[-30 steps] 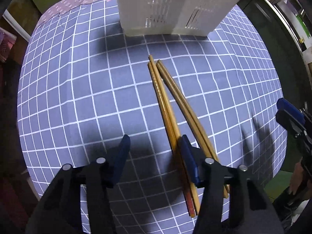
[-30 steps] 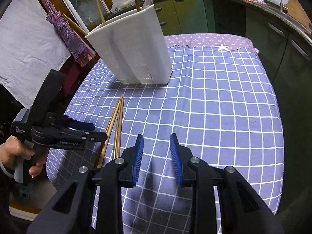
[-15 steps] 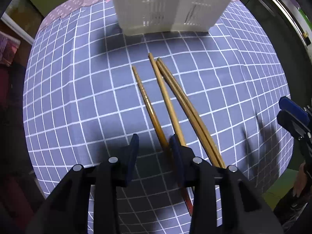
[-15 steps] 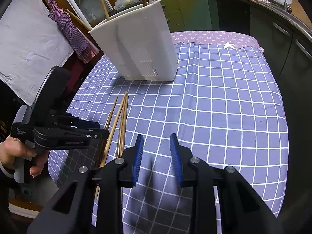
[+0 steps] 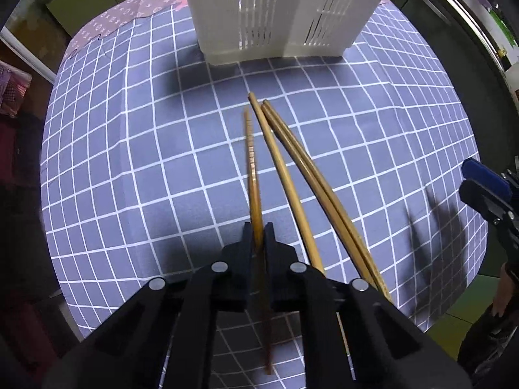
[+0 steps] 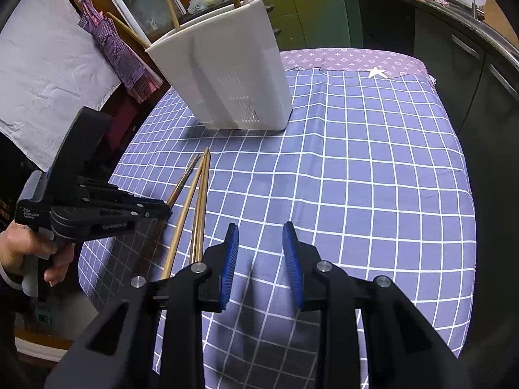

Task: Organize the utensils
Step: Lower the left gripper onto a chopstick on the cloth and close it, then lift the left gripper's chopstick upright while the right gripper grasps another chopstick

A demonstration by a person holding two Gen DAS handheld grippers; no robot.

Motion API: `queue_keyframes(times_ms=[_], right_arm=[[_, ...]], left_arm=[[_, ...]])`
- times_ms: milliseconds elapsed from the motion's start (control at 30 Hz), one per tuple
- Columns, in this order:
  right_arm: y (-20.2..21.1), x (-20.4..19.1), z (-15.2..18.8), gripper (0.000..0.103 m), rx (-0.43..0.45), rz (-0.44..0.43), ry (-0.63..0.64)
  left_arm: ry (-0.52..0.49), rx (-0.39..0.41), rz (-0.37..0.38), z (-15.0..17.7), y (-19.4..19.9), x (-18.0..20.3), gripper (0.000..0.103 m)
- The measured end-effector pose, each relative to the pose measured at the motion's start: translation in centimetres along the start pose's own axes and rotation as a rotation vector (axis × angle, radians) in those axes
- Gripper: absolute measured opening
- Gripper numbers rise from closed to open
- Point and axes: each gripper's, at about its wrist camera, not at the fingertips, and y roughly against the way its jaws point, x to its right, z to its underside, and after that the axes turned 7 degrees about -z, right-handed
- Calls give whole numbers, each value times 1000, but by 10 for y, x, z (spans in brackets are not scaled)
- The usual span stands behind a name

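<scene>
Left gripper (image 5: 258, 236) clamped on one chopstick (image 5: 251, 162), pulled clear of the other three chopsticks (image 5: 301, 175) on the checked table (image 5: 129, 162), probably headed for the white holder (image 5: 279, 13). Right gripper (image 6: 260, 261) apart, empty, hovering aside. Small white lettering on the left gripper's body, too blurry to read.

A utensil holder (image 5: 279, 13) stands at the far end of the surface (image 5: 129, 162); four chopsticks (image 5: 285, 175) lie near it, fanning toward the near edge.
</scene>
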Motion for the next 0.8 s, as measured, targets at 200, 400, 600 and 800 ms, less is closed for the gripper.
queue_keyframes(times_ms=[200, 400, 600, 800], right_arm=[[-1, -4, -3, 33, -14, 10, 18], [-7, -11, -9, 33, -54, 8, 47], [-28, -28, -20, 33, -131, -11, 93], [-66, -43, -30, 30, -248, -45, 117]], left_arm=[[4, 67, 23, 6, 25, -13, 7], [12, 206, 28, 21, 65, -31, 7], [21, 339, 21, 40, 93, -39, 7], [48, 452, 43, 67, 110, -48, 7]])
